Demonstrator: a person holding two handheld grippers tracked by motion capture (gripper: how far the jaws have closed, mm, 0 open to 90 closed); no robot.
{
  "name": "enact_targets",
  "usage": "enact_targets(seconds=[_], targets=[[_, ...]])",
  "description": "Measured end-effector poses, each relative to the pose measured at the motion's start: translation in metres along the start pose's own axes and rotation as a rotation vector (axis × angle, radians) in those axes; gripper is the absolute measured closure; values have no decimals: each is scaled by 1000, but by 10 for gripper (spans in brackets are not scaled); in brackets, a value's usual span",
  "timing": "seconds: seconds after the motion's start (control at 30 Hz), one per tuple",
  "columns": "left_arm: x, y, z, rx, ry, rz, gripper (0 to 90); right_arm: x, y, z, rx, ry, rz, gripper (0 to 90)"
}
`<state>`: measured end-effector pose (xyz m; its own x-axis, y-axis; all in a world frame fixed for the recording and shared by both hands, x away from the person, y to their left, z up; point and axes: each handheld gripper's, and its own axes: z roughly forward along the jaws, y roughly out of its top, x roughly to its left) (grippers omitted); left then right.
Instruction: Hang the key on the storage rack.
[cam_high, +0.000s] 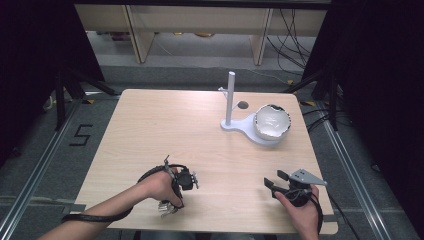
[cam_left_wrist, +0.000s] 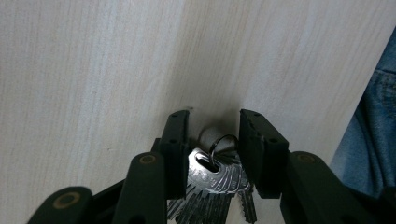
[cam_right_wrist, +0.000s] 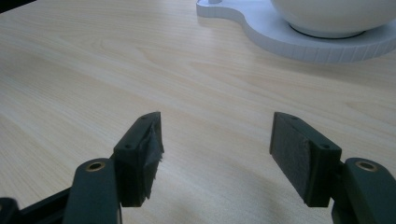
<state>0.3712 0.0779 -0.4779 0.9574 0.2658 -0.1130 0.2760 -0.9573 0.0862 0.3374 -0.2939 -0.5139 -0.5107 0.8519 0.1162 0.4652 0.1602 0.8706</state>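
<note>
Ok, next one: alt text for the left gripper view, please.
A bunch of silver keys on a ring lies on the pale wooden table between the left gripper's two black fingers, seen from close above. A strip of blue denim shows at the right edge.

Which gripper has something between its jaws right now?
The left gripper: a bunch of keys on a ring sits between its jaws, on the table. The right gripper stands wide open above bare wood, nothing between its jaws.
</note>
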Motion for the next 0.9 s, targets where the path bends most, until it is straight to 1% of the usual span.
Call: enact_targets(seconds=[0.07, 0.13, 0.3, 0.47, 0.5, 0.53, 0.67, 0.77, 0.83, 0.87, 0.9], targets=[[0, 0, -1, 8, 3, 4, 641, 0, 0, 0, 1, -1, 0, 354], [-1, 0, -1, 4, 10, 6, 658, 0, 0, 0, 1, -1, 0, 354], [-1, -1, -2, 22, 24, 19, 707, 0, 0, 0, 0, -2, -1, 354], [-2, -3, -2, 34, 44, 26, 789, 0, 0, 0, 2, 6, 5, 353], [-2, -3, -3, 47, 45, 28, 801, 0, 0, 0, 5, 7, 8, 352], [-2, -3, -3, 49, 44, 24, 821, 1, 0, 0, 10, 12, 16, 352], [-1, -5, -5, 52, 46, 19, 878, 1, 0, 0, 9, 9, 14, 351], [-1, -6, -5, 41, 44, 2, 885, 1, 0, 0, 12, 9, 16, 350], [0, -6, -6, 44, 38, -1, 887, 1, 0, 1, 10, 9, 14, 350], [1, -7, -7, 36, 24, -14, 887, 1, 0, 1, 12, 9, 16, 350], [3, -7, -10, 1, 23, -30, 864, 1, 0, 0, 11, 11, 14, 350]])
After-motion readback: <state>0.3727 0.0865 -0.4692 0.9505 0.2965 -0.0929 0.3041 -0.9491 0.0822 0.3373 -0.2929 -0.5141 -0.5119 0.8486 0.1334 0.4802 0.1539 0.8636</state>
